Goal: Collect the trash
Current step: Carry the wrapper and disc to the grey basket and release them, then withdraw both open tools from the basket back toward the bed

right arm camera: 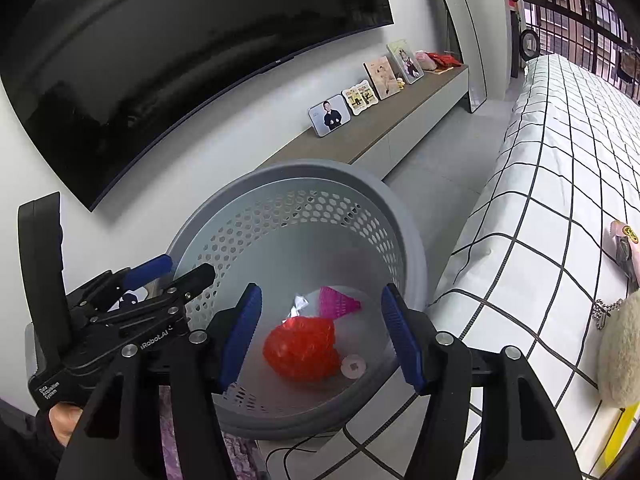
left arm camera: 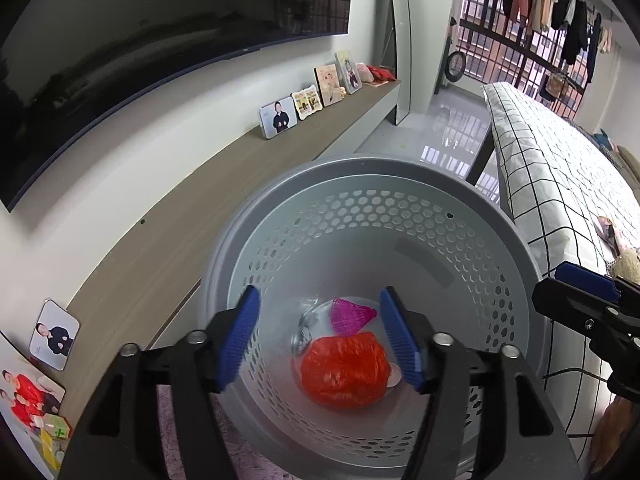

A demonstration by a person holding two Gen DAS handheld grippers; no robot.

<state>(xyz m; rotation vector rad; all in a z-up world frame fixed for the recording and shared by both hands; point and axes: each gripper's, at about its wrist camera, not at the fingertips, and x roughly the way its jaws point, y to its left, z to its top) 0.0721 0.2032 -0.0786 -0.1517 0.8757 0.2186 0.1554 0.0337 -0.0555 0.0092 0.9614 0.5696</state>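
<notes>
Left wrist view: the left claw [left arm camera: 320, 340] hangs over the mouth of the grey bin [left arm camera: 520, 248], jaws spread wide with nothing between them. Straight below, on the bin floor, lie a red bag [left arm camera: 344, 372], a pink shuttlecock [left arm camera: 352, 314] just beyond it, a crumpled wrapper [left arm camera: 306, 330] to its left and a small disc [left arm camera: 394, 376] touching the bag's right edge. So the trash seen here is already in the bin. To the claw's right, the right claw [left arm camera: 580, 300] shows at the frame edge, level with the rim. A shelf [left arm camera: 200, 248] with photo frames [left arm camera: 279, 117] runs away on the left; the bed [left arm camera: 560, 184] lies on the right.

Right wrist view: the right claw [right arm camera: 320, 340] is also wide apart and holds nothing, aimed down into the bin [right arm camera: 416, 240] from the bed [right arm camera: 540, 240] side. The red bag [right arm camera: 300, 350], shuttlecock [right arm camera: 338, 302], wrapper [right arm camera: 298, 304] and disc [right arm camera: 354, 366] sit below and ahead of it. The left claw [right arm camera: 172, 270] is to its left, over the near rim, its jaws parted; the hand [right arm camera: 64, 416] gripping its handle peeks in at the lower left.

The drop looks done. The sensible thing is to lift both claws straight up clear of the rim before swinging away, so neither jaw knocks the light bin over, then look for anything left, perhaps on the bed.
</notes>
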